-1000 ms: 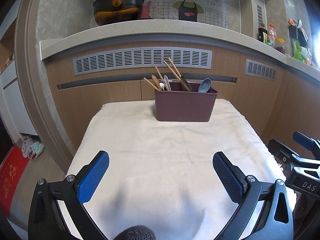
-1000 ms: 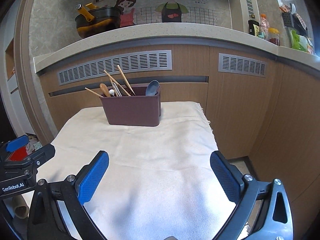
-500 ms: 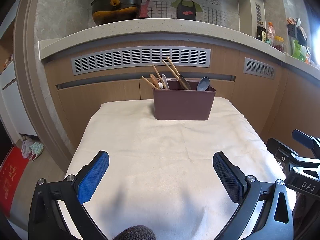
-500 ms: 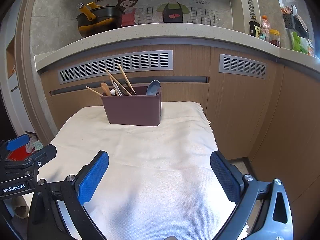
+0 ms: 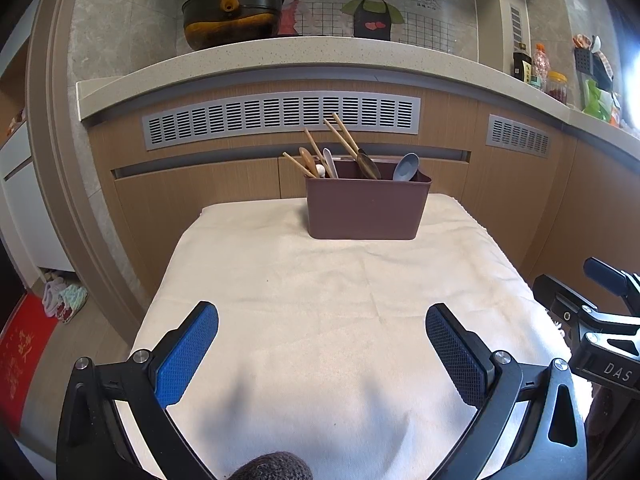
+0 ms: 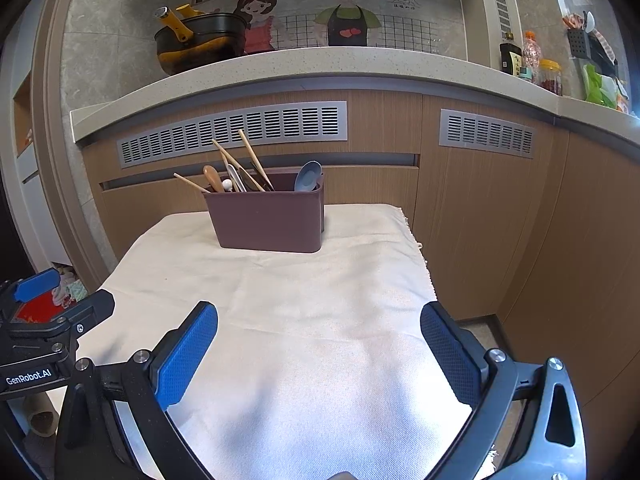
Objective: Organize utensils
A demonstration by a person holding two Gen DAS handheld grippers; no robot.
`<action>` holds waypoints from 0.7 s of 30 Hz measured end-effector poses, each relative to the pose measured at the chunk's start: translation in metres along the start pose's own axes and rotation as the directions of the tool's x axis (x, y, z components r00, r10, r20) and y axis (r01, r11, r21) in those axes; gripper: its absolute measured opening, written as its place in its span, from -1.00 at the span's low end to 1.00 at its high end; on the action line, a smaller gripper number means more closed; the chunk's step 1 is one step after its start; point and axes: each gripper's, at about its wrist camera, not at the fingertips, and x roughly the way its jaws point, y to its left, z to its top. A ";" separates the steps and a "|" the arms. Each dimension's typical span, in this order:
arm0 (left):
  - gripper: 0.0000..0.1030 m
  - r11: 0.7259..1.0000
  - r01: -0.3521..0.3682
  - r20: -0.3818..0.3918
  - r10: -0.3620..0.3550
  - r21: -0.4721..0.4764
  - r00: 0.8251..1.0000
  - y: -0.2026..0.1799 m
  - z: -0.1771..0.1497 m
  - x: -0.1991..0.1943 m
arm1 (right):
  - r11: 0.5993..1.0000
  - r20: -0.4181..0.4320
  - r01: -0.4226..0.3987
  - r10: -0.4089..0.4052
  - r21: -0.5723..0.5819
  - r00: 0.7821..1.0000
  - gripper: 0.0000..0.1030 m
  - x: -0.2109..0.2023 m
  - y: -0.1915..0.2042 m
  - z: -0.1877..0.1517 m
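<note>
Maroon caddy holds every utensil

Maroon plastic utensil caddy [image 5: 366, 208] stands upright at the far end of the cream-clothed table [image 5: 320, 300]. Wooden chopsticks [image 5: 346, 138], a wooden spoon [image 6: 212, 178] and a grey spoon [image 5: 406, 166] lean inside it. Left gripper [image 5: 322, 354] and right gripper [image 6: 318, 354] hover above the near cloth, both spread wide with nothing between their blue pads, well apart from the caddy.

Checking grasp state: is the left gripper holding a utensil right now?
No, the left gripper is open with only bare cloth between its fingers; utensils sit in the brown holder.
</note>
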 end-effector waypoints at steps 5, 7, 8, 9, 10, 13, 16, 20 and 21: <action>1.00 1.000 0.001 -0.002 -0.001 0.001 1.000 0.000 0.000 0.000 | 1.000 -0.004 -0.002 0.002 0.001 1.000 0.96 0.001 0.000 0.000; 1.00 1.000 0.000 -0.002 0.000 0.002 1.000 -0.001 -0.001 0.000 | 1.000 -0.004 -0.002 0.002 0.000 1.000 0.96 0.001 0.000 0.000; 1.00 1.000 0.000 -0.003 0.000 0.002 1.000 -0.001 -0.001 -0.001 | 1.000 -0.004 -0.003 0.003 0.001 1.000 0.96 0.001 0.000 0.000; 1.00 1.000 0.001 -0.003 -0.001 0.002 1.000 -0.001 0.000 -0.001 | 1.000 -0.004 -0.004 0.004 0.001 1.000 0.96 0.001 0.000 0.000; 1.00 1.000 0.000 -0.003 0.000 0.002 1.000 -0.001 -0.001 -0.001 | 1.000 -0.004 -0.005 0.005 0.001 1.000 0.96 0.001 0.000 0.000; 1.00 1.000 -0.002 -0.005 0.002 0.001 1.000 -0.001 -0.001 0.000 | 1.000 -0.003 -0.005 0.005 0.001 1.000 0.96 0.001 0.000 0.000; 1.00 1.000 -0.004 -0.004 0.004 -0.003 1.000 0.001 -0.001 -0.001 | 1.000 -0.003 -0.005 0.005 0.000 1.000 0.96 0.001 0.000 0.000; 1.00 1.000 -0.004 -0.004 0.004 -0.002 1.000 0.001 -0.001 -0.001 | 1.000 -0.002 -0.007 0.007 -0.001 1.000 0.96 0.001 0.000 0.000; 1.00 1.000 -0.003 -0.003 0.003 -0.002 1.000 0.001 -0.001 -0.001 | 1.000 -0.002 -0.007 0.007 -0.001 1.000 0.96 0.001 0.000 0.000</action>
